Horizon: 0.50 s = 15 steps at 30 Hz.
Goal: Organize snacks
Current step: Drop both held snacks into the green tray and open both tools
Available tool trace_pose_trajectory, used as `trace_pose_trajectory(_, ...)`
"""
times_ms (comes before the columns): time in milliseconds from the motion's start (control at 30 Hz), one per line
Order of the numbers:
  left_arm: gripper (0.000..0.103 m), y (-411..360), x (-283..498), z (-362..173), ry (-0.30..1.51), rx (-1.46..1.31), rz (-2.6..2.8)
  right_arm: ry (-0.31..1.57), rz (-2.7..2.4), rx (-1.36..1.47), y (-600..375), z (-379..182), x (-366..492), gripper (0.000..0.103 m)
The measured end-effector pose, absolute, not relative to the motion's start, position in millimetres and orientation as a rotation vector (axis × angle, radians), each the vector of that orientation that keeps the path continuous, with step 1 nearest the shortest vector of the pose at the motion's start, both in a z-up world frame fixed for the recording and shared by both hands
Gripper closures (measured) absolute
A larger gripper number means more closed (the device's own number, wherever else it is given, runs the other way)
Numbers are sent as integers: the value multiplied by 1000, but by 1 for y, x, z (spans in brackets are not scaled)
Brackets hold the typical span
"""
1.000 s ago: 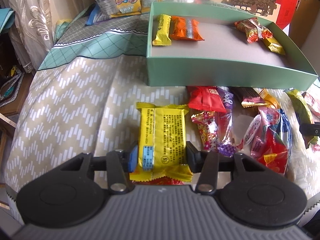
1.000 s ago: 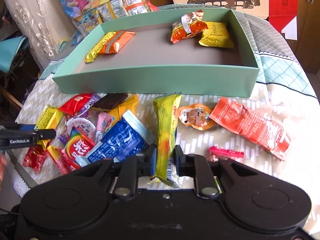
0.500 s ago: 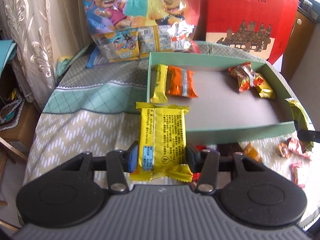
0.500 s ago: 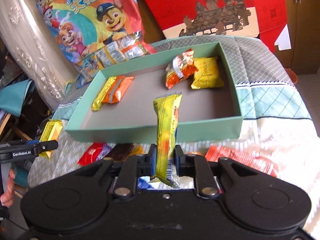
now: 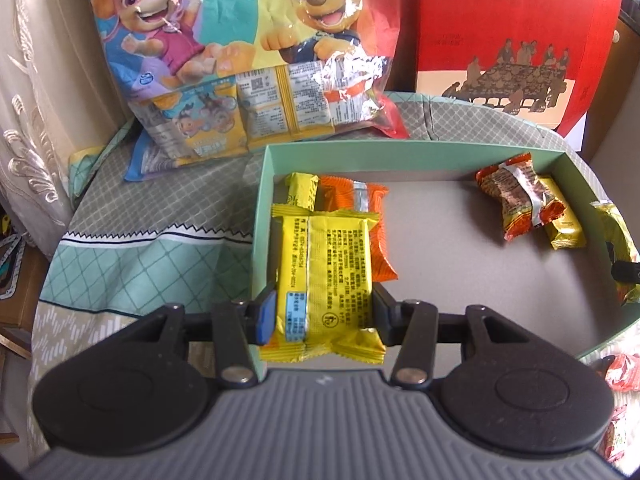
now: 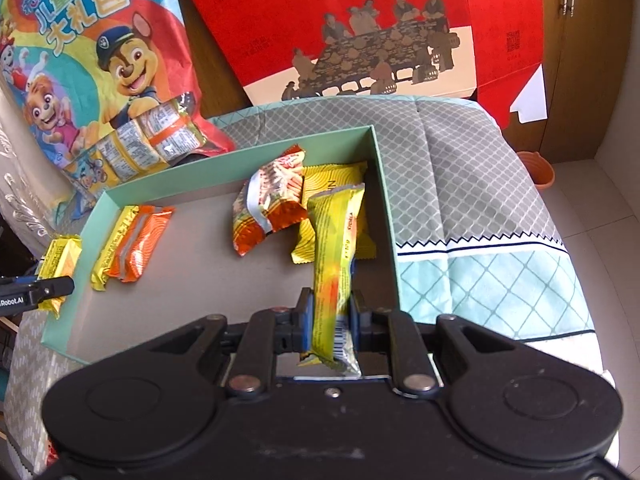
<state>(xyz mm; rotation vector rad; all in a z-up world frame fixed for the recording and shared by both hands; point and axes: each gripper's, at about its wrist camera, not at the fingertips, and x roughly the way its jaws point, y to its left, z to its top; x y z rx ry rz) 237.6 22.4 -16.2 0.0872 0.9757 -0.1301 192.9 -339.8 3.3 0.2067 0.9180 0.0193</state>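
Snacks: left gripper [image 5: 324,314] clamps yellow packet [image 5: 326,276], right gripper [image 6: 330,320] clamps yellow bar [image 6: 334,256], above tray [image 6: 384,184]

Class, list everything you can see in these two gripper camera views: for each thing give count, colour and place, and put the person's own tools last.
Tray: one, mint green, on the cloth-covered surface.
Snacks in tray, left end: two, a slim yellow bar and an orange packet, side by side.
Snacks in tray, right end: two, an orange-red packet lying partly over a yellow packet.
Cartoon snack bag: one, multicoloured, behind the tray.
Red gift box: one, behind the tray.
Loose snacks: red ones, outside the tray's near right corner; count unclear.
Left hand-held gripper: black, shut on a flat yellow packet.
Right hand-held gripper: black, shut on a long yellow-orange packet.
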Motion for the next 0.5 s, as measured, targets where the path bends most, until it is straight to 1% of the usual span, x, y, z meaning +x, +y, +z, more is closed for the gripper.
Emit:
trace_pose_trajectory(233, 56, 21, 244, -40, 1021, 105, -131, 957, 20, 190, -343, -18, 203, 85)
trace_pose_trajectory(333, 56, 21, 244, -47, 1039, 112, -129, 963, 36, 192, -341, -22, 205, 82)
trace_pose_trajectory(367, 50, 20, 243, -48, 1042, 117, -124, 961, 44, 201, -340, -21, 205, 77)
trace_pose_trajectory(400, 44, 19, 242, -48, 1042, 123, -120, 959, 51, 207, -340, -21, 205, 68)
trace_pose_trajectory(433, 29, 18, 240, -46, 1034, 128, -119, 956, 66, 215, -339, -19, 204, 64)
trace_pose_trajectory(467, 21, 18, 238, -43, 1025, 122, -131, 954, 79, 223, -337, -18, 204, 54)
trace_pose_trajectory(500, 19, 17, 235, -39, 1014, 117, -139, 951, 96, 232, -335, -17, 203, 41)
